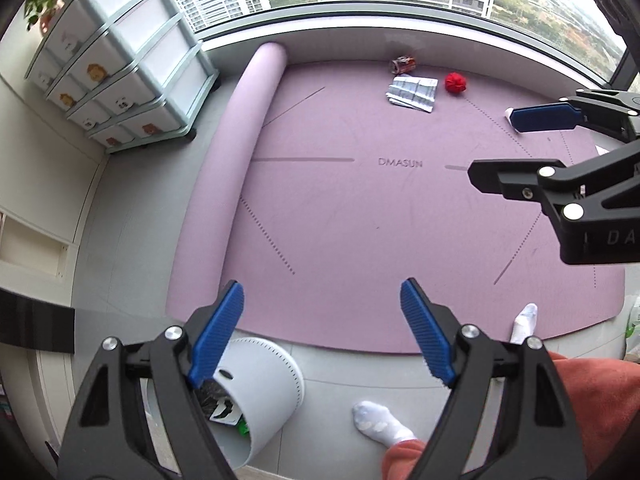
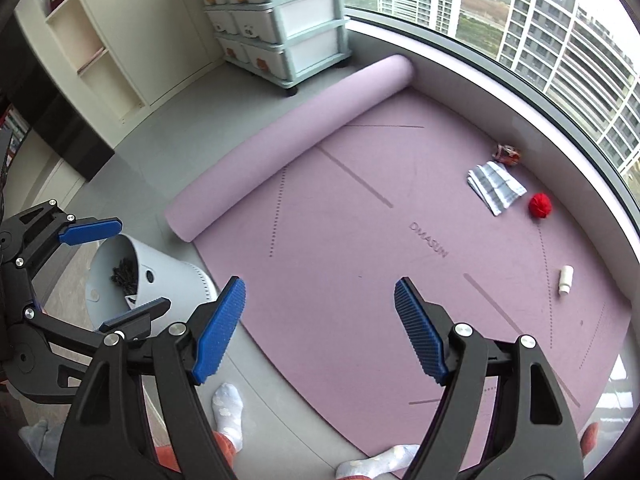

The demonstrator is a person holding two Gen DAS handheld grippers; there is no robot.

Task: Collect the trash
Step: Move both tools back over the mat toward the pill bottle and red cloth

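- The left gripper (image 1: 322, 330) stands with its jaws wide apart and nothing between the blue pads; it hangs over the near edge of the purple mat (image 1: 360, 208), with the pale bin (image 1: 260, 396) just below its left finger.
- The right gripper (image 2: 320, 330) is likewise spread and empty, pointing steeply down over the mat's near part.
- The bin leans on the grey floor beside the rolled end of the mat, and dark scraps already lie inside it, so part of the collecting looks done.
- What is left to gather lies well apart from both grippers, near the window wall: a crushed can (image 2: 507, 155), a folded paper (image 2: 496, 188) just beside it, a red ball (image 2: 540, 205) close to the paper, and a small white bottle (image 2: 565, 278) lying alone nearer the right side.
- The step in hand seems to be the reach out for the next piece; the white bottle is the nearest to the right gripper.
- To do it well, the jaws should straddle the bottle across its narrow width, since it lies on its side and may roll.
- The flat paper will likely need a pinch at a raised edge rather than a press from above.
- The person's socked feet (image 1: 378, 420) stand close to the bin, so care not to knock it is wise.
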